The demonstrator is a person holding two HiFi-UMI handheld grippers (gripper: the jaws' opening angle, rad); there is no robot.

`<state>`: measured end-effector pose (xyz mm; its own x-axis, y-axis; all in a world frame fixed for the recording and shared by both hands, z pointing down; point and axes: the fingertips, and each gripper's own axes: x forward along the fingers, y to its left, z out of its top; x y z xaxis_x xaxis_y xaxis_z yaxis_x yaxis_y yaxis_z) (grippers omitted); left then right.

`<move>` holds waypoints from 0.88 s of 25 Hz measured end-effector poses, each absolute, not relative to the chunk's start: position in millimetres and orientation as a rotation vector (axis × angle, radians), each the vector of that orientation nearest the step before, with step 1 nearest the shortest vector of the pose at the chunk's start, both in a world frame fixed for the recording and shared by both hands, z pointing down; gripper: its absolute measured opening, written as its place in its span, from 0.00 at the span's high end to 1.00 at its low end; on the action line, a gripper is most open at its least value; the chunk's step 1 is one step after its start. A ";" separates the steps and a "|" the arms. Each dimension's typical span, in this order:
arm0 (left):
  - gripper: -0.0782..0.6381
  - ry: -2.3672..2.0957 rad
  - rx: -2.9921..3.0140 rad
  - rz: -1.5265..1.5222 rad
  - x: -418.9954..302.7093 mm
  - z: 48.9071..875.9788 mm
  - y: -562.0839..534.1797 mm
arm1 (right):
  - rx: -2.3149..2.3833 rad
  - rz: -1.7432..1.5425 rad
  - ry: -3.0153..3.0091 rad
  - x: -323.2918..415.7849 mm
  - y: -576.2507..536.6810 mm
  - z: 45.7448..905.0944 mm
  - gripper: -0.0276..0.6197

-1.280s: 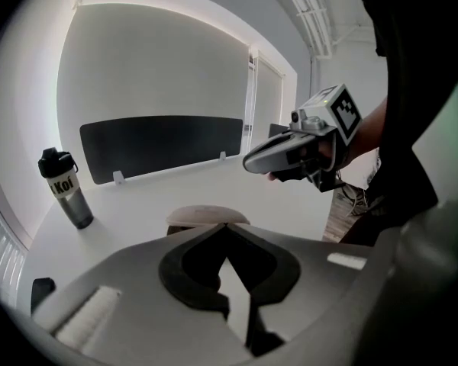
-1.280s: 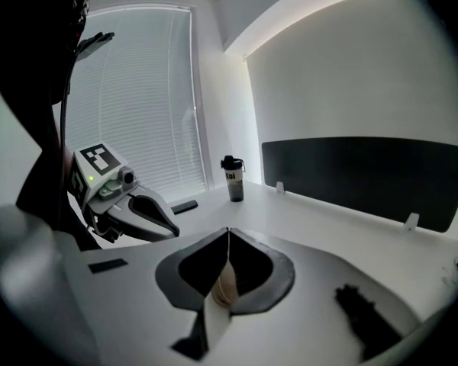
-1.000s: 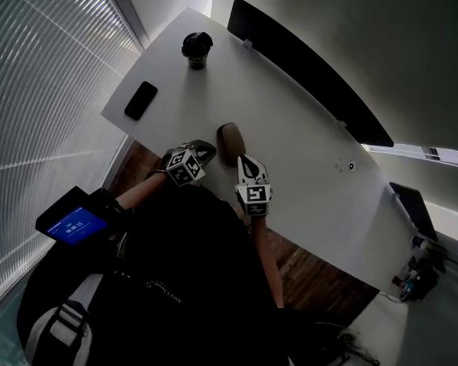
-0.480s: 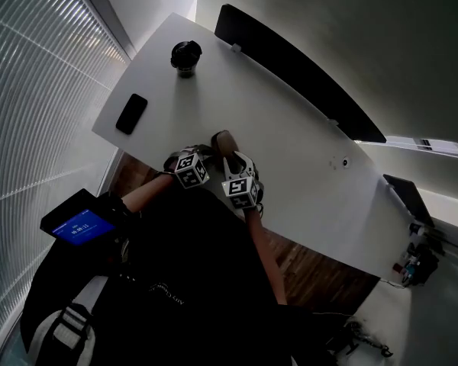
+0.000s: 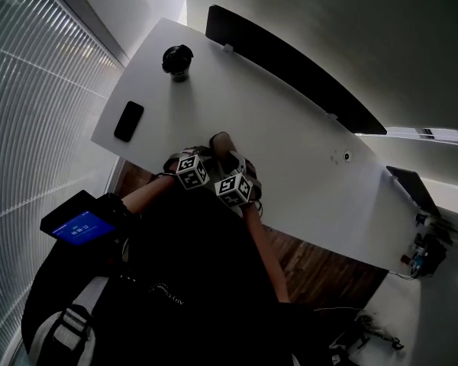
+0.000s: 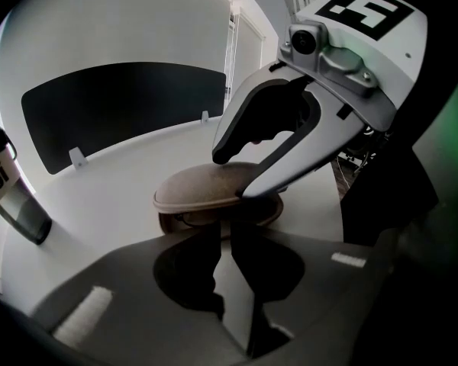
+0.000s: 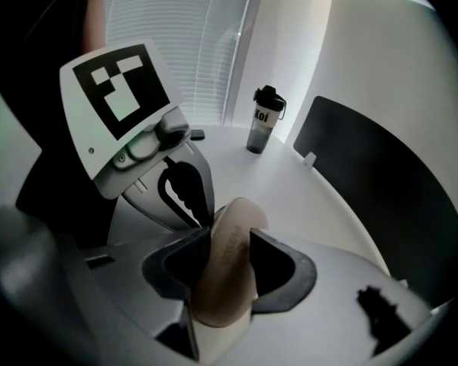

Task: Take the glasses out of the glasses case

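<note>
A tan clamshell glasses case (image 5: 222, 144) lies near the front edge of the white table (image 5: 298, 155). Its lid stands slightly ajar (image 6: 208, 192), and a bit of the glasses shows in the gap. My right gripper (image 7: 230, 254) straddles the case (image 7: 227, 269); its jaws are opening, with the case between them. In the left gripper view one right finger rests over the lid and the other runs along its front. My left gripper (image 6: 221, 231) has its tips nearly together at the case's near rim. Both marker cubes sit side by side just in front of the case.
A dark bottle (image 5: 177, 58) stands at the far left of the table, and a black phone (image 5: 128, 120) lies near the left edge. A long black panel (image 5: 290, 71) runs along the back. A device with a blue screen (image 5: 75, 226) is on my left forearm.
The right gripper has swung left and down onto the case, and its jaws have gone from shut to spread around it. The left gripper has dropped a little toward the case.
</note>
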<state>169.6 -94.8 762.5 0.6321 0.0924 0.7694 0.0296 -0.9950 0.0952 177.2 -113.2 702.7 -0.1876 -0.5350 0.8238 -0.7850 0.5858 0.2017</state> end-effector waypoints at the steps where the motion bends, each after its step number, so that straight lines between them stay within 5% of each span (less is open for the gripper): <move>1: 0.82 0.111 2.774 1.316 169.7 762.5 -94.3 | 1.068 0.328 -1.857 179.0 -113.1 699.7 0.72; 14: 0.82 0.129 2.709 1.389 161.9 768.4 -89.5 | 1.264 0.334 -1.761 267.3 -123.0 673.0 0.72; 22: 0.82 0.114 2.722 1.356 171.9 763.4 -94.2 | 1.039 0.211 -1.883 190.5 -119.5 672.7 0.67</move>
<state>171.9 -94.2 763.4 0.6011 0.1107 0.7915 0.0233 -0.9924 0.1211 190.5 -119.5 672.7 -0.1969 -0.5709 0.7971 -0.7333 0.6254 0.2667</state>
